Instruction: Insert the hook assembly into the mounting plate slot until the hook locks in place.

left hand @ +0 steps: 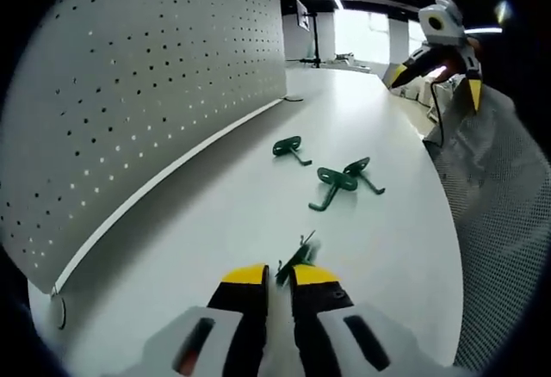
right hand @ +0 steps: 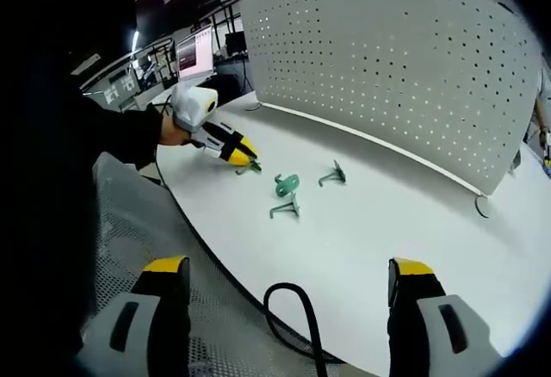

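The left gripper (left hand: 277, 281) is clamping a green hook (left hand: 297, 255) just above the white table (left hand: 387, 248), near its front edge. Three more green hooks are lying farther in on the table, toward the perforated mounting plate (left hand: 129, 110): one (left hand: 289, 147) nearest it, two (touching) (left hand: 337, 183) beyond. The right gripper (right hand: 288, 278) is hanging released, jaws wide, over the table edge and a black cable (right hand: 297, 321).

The left gripper (left hand: 281, 279), white-bodied with yellow-and-black jaw tips, has its jaws nearly together, pinching a small green metal hook (left hand: 297, 255) low over the surface. The right gripper (right hand: 288, 287), of the same make, hangs higher with its jaws spread wide and nothing between them. A dark sleeve (right hand: 112, 140) reaches to the left gripper.
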